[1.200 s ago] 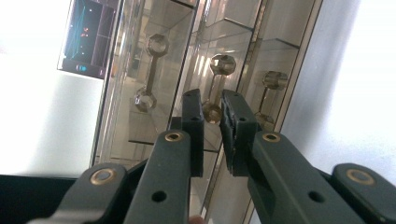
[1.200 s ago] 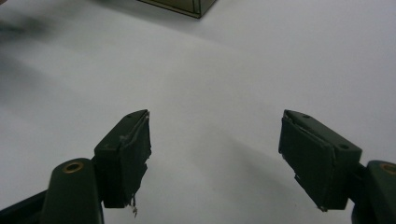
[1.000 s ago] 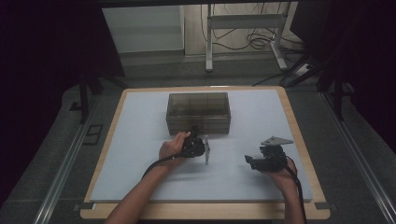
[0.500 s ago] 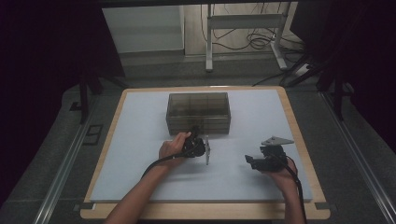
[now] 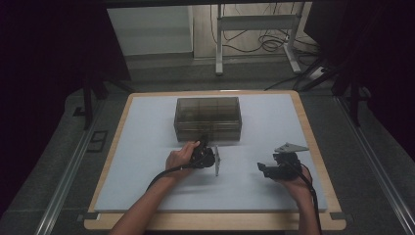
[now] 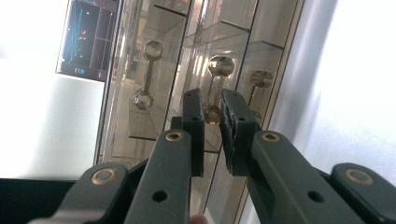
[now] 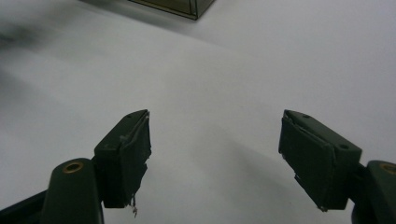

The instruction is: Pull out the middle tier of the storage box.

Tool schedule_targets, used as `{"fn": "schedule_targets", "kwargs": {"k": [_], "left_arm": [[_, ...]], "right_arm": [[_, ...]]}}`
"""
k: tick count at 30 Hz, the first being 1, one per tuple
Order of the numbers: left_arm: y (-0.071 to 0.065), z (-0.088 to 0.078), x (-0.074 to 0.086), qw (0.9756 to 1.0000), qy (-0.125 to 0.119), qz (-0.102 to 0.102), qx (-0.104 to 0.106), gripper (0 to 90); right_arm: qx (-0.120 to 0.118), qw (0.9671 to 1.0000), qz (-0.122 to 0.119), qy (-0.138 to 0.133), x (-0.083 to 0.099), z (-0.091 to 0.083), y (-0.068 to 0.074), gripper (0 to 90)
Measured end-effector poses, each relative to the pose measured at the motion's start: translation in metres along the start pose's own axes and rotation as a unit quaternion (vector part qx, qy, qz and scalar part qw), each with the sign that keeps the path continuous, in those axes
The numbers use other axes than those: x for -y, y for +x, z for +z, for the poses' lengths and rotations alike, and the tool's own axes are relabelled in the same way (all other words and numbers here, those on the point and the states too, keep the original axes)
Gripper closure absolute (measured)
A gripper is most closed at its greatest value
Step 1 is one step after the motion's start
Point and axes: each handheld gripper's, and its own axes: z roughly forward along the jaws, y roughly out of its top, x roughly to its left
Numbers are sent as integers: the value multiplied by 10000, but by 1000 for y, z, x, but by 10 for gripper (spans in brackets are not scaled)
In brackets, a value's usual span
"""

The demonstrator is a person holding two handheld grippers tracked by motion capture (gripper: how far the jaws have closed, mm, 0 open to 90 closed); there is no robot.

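Box (image 5: 208, 119) sits on white mat (image 5: 147, 147), dark room.

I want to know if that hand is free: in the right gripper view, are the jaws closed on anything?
No, the right gripper has its jaws wide apart, with bare white table mat between them.

Clear box (image 5: 208, 118) sits on the mat (image 5: 147, 142), toward its far middle; the mat lies on the table (image 5: 313, 132). Left gripper (image 5: 206, 147) is just before the box's near wall. Right gripper (image 5: 266, 170) is right of it, well apart from the box. 3 knobbed pins (image 6: 214, 86) sit in the box's compartments.
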Motion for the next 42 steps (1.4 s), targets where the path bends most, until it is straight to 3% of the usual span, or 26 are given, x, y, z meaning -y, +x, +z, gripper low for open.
{"fn": "schedule_targets", "kwargs": {"k": [17, 21, 27, 33, 34, 38, 41, 42], "left_arm": [[0, -5, 1, 9999, -73, -133, 74, 800], [0, -6, 1, 9997, -125, -194, 56, 643], [4, -11, 3, 9985, -138, -479, 241, 530], [14, -17, 5, 9927, -276, -904, 755, 361], [14, -17, 5, 9927, -276, -904, 755, 353], [17, -21, 8, 9886, -297, -1156, 921, 323], [16, -22, 11, 9843, -329, -1365, 1070, 317], [15, -22, 11, 9819, -380, -1487, 1113, 317]], "right_arm": [[8, 10000, -2, 9, 0, 0, 0, 245], [20, 10000, 8, 18, 0, 0, 0, 245], [16, 10000, 3, 26, 0, 0, 0, 244], [22, 10000, 0, 31, 0, 1, 0, 244], [22, 10000, 0, 31, 0, 1, 0, 244], [24, 10000, -4, 30, 0, 1, 0, 244], [26, 10000, -2, 22, 0, 1, 1, 244], [13, 10000, -7, 24, 0, 1, 1, 245]]}}
